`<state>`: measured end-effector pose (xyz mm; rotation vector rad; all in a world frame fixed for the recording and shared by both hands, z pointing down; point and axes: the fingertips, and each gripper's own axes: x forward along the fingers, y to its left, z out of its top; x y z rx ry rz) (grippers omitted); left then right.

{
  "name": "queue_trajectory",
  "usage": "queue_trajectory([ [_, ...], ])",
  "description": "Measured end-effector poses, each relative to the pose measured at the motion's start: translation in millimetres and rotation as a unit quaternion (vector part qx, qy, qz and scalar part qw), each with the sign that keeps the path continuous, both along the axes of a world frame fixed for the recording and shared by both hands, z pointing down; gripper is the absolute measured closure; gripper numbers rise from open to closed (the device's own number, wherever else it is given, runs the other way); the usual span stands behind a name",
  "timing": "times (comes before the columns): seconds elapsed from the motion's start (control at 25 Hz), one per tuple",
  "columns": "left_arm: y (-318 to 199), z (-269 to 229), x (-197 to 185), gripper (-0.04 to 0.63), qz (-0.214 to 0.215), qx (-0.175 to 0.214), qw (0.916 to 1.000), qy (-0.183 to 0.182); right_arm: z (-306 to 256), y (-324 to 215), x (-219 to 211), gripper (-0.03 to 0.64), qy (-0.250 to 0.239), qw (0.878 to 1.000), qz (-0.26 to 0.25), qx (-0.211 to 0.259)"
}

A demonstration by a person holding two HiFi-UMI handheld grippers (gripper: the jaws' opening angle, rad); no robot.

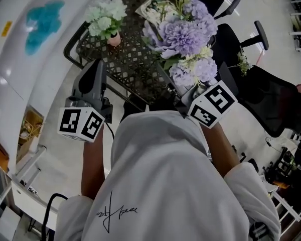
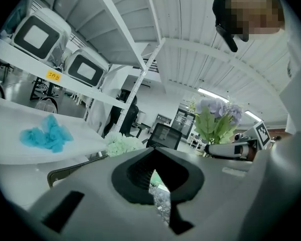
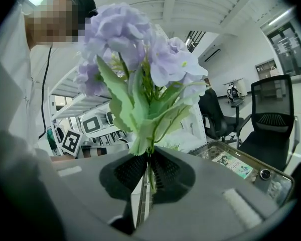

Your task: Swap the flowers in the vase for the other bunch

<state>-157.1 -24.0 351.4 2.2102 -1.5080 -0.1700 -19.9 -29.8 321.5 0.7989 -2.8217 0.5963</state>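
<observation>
Seemingly halfway: the right tool (image 3: pixel 146 173) pinched the purple bunch (image 3: pixel 140 54); pale flowers (image 1: pixel 105 15) filled the vase (image 1: pixel 114 39) at eleven o'clock. The left tool (image 2: pixel 155 182) was pressed together.

I can make out no whole word. A black handwritten signature (image 1: pixel 116 213) crosses the white shirt (image 1: pixel 165 185), illegible to me. Above the shirt, the left marker cube (image 1: pixel 81 124) and right marker cube (image 1: pixel 213 104) show black-and-white square codes. A yellow shelf tag (image 2: pixel 53 75) bears characters I cannot read.

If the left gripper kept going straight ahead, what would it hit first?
Most likely the black lattice table, whose top shows just past the left gripper; the pale green bunch stands slightly left of that line.
</observation>
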Motion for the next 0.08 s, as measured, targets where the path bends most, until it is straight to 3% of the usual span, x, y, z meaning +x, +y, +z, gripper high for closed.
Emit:
queue_trajectory([
  [0.08, 4.1, -1.3, -1.5, 0.598, 0.007, 0.0, 1.0, -0.002, 1.5, 1.7, -3.3, 0.581, 0.003, 1.0, -0.001, -0.003],
])
